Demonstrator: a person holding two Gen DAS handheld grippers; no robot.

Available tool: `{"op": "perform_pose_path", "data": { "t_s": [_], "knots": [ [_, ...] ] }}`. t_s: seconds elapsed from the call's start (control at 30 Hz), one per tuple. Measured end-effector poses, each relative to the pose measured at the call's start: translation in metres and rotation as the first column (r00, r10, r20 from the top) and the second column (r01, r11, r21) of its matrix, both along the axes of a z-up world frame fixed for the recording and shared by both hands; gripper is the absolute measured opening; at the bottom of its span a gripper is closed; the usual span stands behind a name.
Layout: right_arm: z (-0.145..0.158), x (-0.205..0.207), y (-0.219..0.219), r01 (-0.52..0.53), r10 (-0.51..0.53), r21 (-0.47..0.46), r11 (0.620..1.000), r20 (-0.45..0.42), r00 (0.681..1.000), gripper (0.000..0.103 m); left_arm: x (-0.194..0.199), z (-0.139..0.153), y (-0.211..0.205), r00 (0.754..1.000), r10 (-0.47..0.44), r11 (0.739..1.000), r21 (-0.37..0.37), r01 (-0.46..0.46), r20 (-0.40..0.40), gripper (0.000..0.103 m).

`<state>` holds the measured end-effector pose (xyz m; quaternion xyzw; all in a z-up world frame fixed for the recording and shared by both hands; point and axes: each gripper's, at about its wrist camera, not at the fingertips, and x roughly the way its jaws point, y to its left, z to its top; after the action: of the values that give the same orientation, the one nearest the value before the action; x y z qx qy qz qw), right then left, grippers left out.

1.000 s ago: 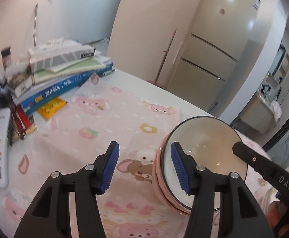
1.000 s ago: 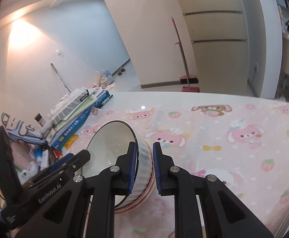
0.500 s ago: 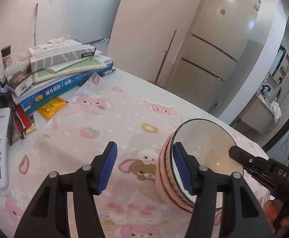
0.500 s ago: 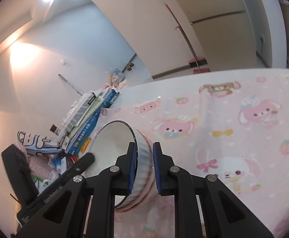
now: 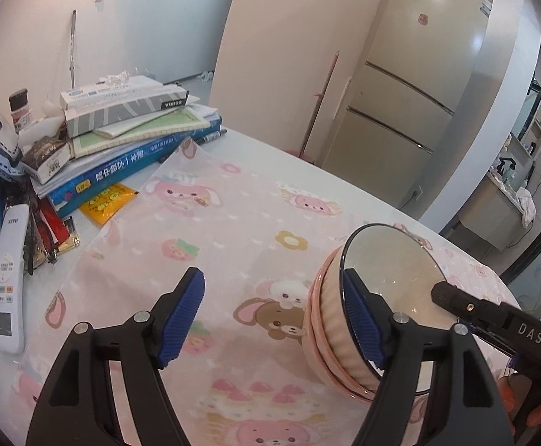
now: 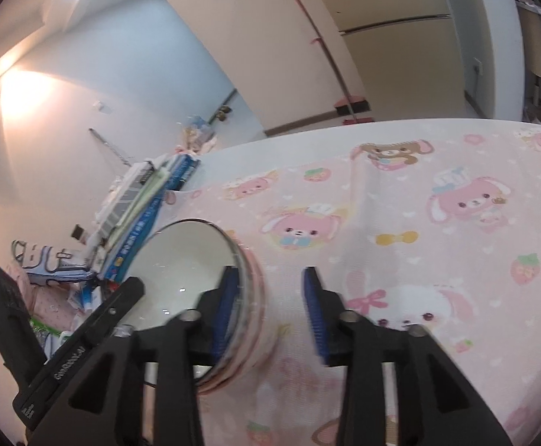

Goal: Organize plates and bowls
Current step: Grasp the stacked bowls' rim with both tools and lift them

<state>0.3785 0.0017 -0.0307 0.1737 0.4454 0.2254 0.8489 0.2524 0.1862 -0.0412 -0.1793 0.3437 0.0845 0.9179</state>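
The white bowl (image 5: 389, 275) with the dark rim sits nested on top of a stack of pink bowls (image 5: 317, 338), all on the pink cartoon-animal cloth (image 5: 203, 230) covering the surface, toward its right side in the left wrist view. The right gripper (image 6: 270, 312) is spread wide with one pad inside the white bowl and the other outside the stack, not squeezing anything, while the left gripper (image 5: 274, 319) is wide open too with its right pad just at the bowl's rim, holding nothing. Off at the far left edge there's a pile of books (image 5: 129, 141) with a box on top, plus a white remote (image 5: 8, 282) lying on the bare surface.
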Motion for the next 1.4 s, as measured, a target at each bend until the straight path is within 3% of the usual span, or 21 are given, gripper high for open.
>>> {"op": "perform_pose_path", "data": {
  "t_s": [0.1, 0.23, 0.37, 0.5, 0.57, 0.67, 0.77, 0.83, 0.93, 1.1, 1.4],
  "knots": [
    [-0.002, 0.003, -0.004, -0.005, 0.005, 0.024, 1.000, -0.028, 1.000, 0.063, 0.002, -0.001, -0.001, 1.000, -0.030, 0.999, -0.023, 0.030, 0.000, 0.076],
    [0.003, 0.000, -0.002, -0.037, 0.038, 0.069, 0.997, -0.013, 0.999, 0.077, 0.000, 0.002, -0.005, 0.997, -0.070, 0.996, -0.057, 0.072, 0.033, 0.100],
    [-0.001, -0.001, 0.005, -0.051, 0.056, 0.108, 0.993, -0.042, 0.998, 0.078, 0.002, -0.001, -0.004, 0.997, -0.069, 0.995, -0.073, 0.070, 0.019, 0.102],
    [-0.016, 0.001, 0.002, 0.034, -0.015, 0.153, 0.988, -0.120, 0.993, 0.077, 0.010, -0.013, 0.001, 0.992, -0.124, 0.972, -0.204, 0.119, -0.012, 0.102],
    [-0.024, 0.003, 0.002, 0.020, 0.016, 0.221, 0.975, -0.160, 0.987, 0.071, 0.012, -0.017, 0.004, 0.989, -0.145, 0.951, -0.278, 0.136, -0.011, 0.098],
    [-0.034, 0.005, 0.006, 0.001, 0.064, 0.294, 0.956, -0.211, 0.975, 0.066, 0.013, -0.023, 0.007, 0.989, -0.145, 0.939, -0.320, 0.126, -0.038, 0.076],
    [-0.043, 0.005, 0.013, 0.001, 0.069, 0.285, 0.958, -0.237, 0.969, 0.062, 0.018, -0.033, 0.005, 0.983, -0.163, 0.928, -0.352, 0.125, -0.082, 0.063],
    [-0.046, 0.004, 0.013, 0.017, 0.047, 0.265, 0.964, -0.232, 0.972, 0.051, 0.020, -0.040, 0.004, 0.978, -0.186, 0.910, -0.392, 0.134, -0.097, 0.057],
    [-0.052, 0.007, 0.010, 0.028, 0.046, 0.297, 0.954, -0.240, 0.970, 0.049, 0.023, -0.047, 0.002, 0.971, -0.211, 0.886, -0.440, 0.143, -0.109, 0.046],
    [-0.073, 0.011, 0.010, 0.063, 0.074, 0.409, 0.911, -0.311, 0.947, 0.054, 0.023, -0.056, 0.001, 0.972, -0.209, 0.861, -0.491, 0.129, -0.110, 0.044],
    [-0.073, 0.013, 0.025, 0.047, 0.069, 0.372, 0.927, -0.293, 0.954, 0.053, 0.021, -0.067, 0.014, 0.976, -0.196, 0.793, -0.600, 0.103, -0.092, 0.042]
  ]
}}
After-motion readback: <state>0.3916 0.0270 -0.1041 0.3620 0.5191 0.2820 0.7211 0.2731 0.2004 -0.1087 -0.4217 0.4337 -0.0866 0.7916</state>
